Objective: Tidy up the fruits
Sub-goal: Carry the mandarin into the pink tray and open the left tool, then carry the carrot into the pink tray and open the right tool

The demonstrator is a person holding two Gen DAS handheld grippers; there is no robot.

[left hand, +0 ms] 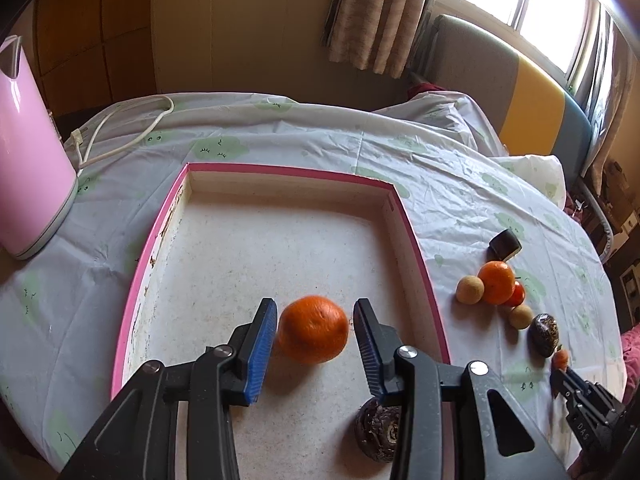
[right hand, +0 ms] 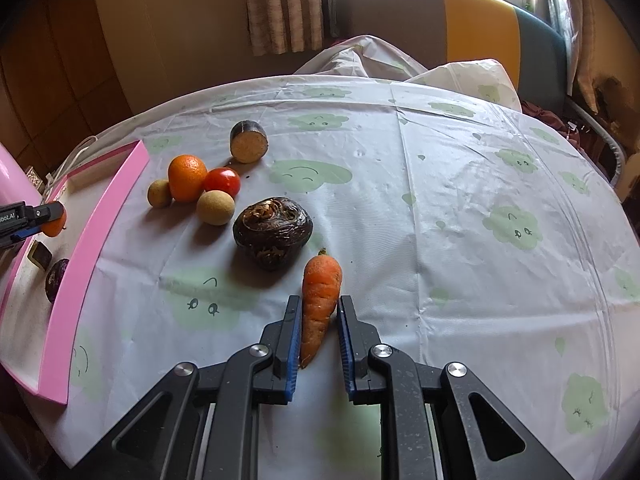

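Observation:
In the left wrist view my left gripper (left hand: 314, 312) is open over the pink-rimmed tray (left hand: 416, 248). An orange (left hand: 313, 329) sits on the tray floor between its fingers, with gaps on both sides. A dark round root (left hand: 376, 428) lies in the tray under the right finger. In the right wrist view my right gripper (right hand: 319, 312) straddles a carrot (right hand: 320, 300) lying on the tablecloth; the left pad touches it, the right pad stands slightly apart. Beyond it lie a dark root (right hand: 273, 237), an orange (right hand: 187, 177), a tomato (right hand: 223, 181), two tan round fruits (right hand: 215, 207) and a cut piece (right hand: 249, 142).
A pink kettle (left hand: 28, 160) with a white cord (left hand: 120, 132) stands left of the tray. The table has a cloud-print cloth (right hand: 460, 208). A sofa (right hand: 472, 28) and curtains (left hand: 380, 12) lie behind the table.

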